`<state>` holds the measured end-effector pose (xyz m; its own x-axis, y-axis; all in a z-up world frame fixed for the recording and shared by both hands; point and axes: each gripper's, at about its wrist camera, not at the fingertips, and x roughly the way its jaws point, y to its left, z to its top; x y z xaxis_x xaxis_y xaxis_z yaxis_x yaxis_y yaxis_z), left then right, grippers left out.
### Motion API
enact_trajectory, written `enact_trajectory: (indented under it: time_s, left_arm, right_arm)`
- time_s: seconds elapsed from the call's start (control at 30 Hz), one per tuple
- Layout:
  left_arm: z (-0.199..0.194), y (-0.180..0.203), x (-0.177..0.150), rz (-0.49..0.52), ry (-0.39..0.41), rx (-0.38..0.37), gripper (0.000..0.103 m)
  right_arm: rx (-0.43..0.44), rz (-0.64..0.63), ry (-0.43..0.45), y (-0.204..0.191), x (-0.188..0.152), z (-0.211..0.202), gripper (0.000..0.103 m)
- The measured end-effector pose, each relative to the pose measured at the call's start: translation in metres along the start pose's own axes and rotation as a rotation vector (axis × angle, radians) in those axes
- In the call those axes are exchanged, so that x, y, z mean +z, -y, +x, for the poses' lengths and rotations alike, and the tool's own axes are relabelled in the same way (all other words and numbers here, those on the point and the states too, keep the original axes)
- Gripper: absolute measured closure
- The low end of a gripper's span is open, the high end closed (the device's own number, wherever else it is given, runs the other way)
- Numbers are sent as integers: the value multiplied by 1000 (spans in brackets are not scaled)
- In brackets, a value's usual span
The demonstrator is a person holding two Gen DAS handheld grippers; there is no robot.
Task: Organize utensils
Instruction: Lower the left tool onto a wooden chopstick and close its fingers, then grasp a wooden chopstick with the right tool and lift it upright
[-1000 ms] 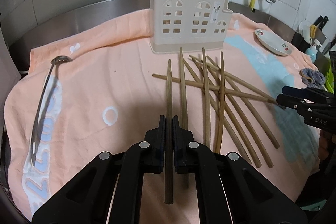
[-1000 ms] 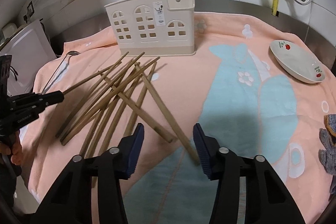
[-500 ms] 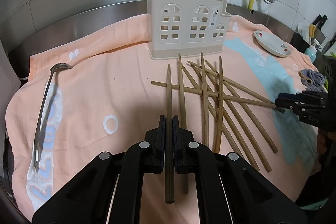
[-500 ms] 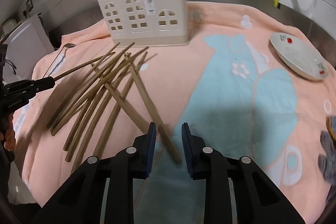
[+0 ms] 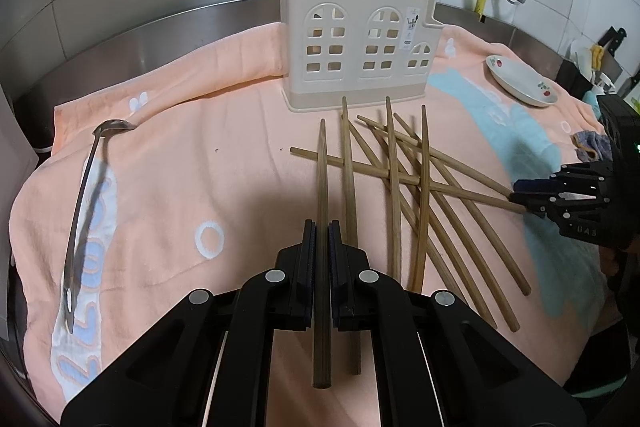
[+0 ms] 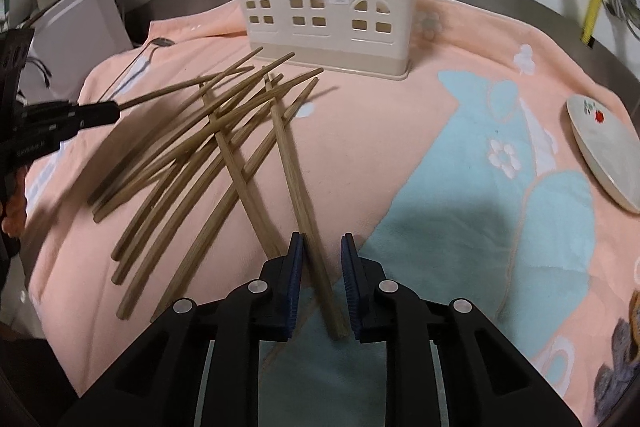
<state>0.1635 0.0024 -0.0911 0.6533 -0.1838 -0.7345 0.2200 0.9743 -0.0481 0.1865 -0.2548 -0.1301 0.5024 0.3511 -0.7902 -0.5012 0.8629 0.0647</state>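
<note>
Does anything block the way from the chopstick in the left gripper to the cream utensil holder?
Nothing visible does. The left gripper is shut on one chopstick, whose tip points at the holder; only bare towel lies between. The loose chopsticks lie to the right.

What I count on the towel

I make it nine wooden chopsticks [image 5: 394,187], though they cross each other near the middle of the towel [image 5: 200,167], so I may be off by one. There is one cream holder [image 5: 360,43] at the towel's far edge and one long-handled metal spoon [image 5: 82,211] along its left edge. Toward the far right corner sits one white plate [image 5: 520,83], and one grey rag [image 5: 592,147] lies at the right edge.
</note>
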Motion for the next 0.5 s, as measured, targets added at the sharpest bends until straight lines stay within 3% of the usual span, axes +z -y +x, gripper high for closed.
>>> enact_trajectory:
  time_s: [0.13, 0.27, 0.5]
  left_arm:
    - [0, -1, 1, -4, -1, -2, 98]
    - [0, -3, 3, -13, 0, -2, 98]
    - [-11, -2, 9, 3, 25, 1, 98]
  right_arm:
    - [-38, -50, 15, -6, -7, -3, 86]
    - [-69, -61, 32, -9, -11, -7, 95]
    - [-83, -24, 92, -14, -10, -32, 96]
